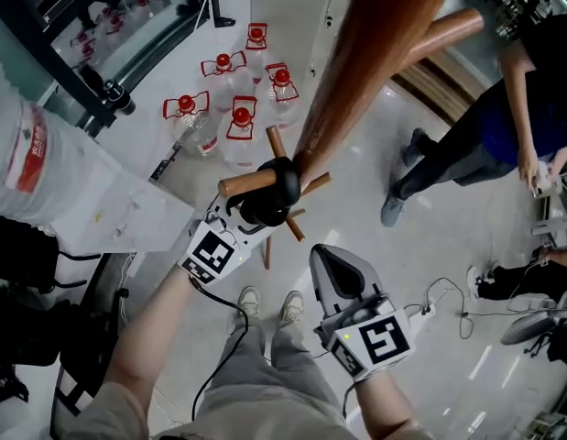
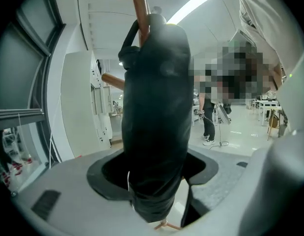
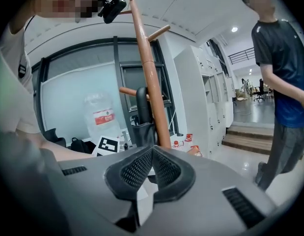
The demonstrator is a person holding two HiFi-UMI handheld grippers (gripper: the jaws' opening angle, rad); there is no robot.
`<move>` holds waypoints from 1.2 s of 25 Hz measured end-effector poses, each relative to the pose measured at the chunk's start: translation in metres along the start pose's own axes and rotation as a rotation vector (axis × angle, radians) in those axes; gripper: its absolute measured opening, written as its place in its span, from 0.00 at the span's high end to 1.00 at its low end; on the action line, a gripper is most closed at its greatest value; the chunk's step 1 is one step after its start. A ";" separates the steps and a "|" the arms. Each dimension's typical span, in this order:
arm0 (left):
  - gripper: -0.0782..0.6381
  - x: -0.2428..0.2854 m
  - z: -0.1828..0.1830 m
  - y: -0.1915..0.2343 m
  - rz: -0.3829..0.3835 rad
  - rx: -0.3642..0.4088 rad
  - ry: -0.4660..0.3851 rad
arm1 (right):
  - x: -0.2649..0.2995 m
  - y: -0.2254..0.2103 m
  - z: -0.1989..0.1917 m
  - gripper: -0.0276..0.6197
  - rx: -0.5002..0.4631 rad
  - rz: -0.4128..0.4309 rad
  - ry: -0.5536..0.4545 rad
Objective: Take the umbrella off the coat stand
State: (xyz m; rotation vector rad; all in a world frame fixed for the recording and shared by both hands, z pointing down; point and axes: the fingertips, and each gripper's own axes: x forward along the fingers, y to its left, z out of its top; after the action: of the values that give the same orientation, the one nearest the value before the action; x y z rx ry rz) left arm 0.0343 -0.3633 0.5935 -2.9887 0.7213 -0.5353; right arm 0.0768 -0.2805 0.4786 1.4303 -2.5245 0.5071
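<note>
A black folded fabric umbrella [image 2: 156, 107] hangs upright by its strap from the reddish-brown wooden coat stand [image 1: 375, 53], its lower end pinched between the jaws of the left gripper [image 2: 154, 186].

The left gripper [image 1: 257, 214] and right gripper [image 1: 332, 262] are pale grey shells, each bearing a black-and-white marker cube [image 1: 212, 250]. The person wears grey trousers [image 1: 256, 379] and pale sneakers [image 1: 249, 301]. A thin black cable [image 1: 205, 289] leaves the left wrist.

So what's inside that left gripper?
The left gripper is clamped on a black folded umbrella, its strap looped over the wooden coat stand. Exactly where the pads press is covered by the umbrella's bulk.
</note>
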 end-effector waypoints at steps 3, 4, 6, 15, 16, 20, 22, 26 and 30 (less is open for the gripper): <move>0.49 -0.001 0.000 -0.001 -0.004 0.002 -0.005 | -0.002 -0.002 -0.005 0.95 0.002 -0.004 0.006; 0.49 -0.002 -0.001 -0.002 -0.005 -0.001 -0.005 | -0.003 -0.003 -0.006 0.95 0.002 -0.005 0.007; 0.51 -0.005 -0.001 -0.003 -0.007 -0.015 -0.003 | -0.004 -0.003 -0.006 0.95 0.001 -0.006 0.006; 0.53 -0.027 0.002 -0.008 0.042 -0.067 0.002 | -0.017 0.003 0.010 0.95 -0.018 -0.011 -0.017; 0.53 -0.032 0.005 -0.006 0.050 -0.070 -0.005 | -0.018 0.004 0.012 0.95 -0.021 -0.011 -0.021; 0.53 -0.048 0.022 0.000 0.079 -0.069 -0.025 | -0.021 0.009 0.024 0.95 -0.033 -0.003 -0.037; 0.53 -0.056 0.030 0.002 0.092 -0.063 -0.031 | -0.023 0.012 0.030 0.95 -0.039 0.003 -0.047; 0.53 -0.075 0.044 0.005 0.124 -0.067 -0.049 | -0.028 0.022 0.046 0.95 -0.057 0.015 -0.074; 0.53 -0.099 0.061 0.008 0.151 -0.072 -0.064 | -0.035 0.033 0.065 0.95 -0.079 0.024 -0.108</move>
State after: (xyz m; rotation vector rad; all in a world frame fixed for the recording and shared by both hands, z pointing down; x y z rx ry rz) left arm -0.0313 -0.3303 0.5035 -2.9665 0.9708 -0.4133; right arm 0.0661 -0.2624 0.4004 1.4374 -2.6161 0.3391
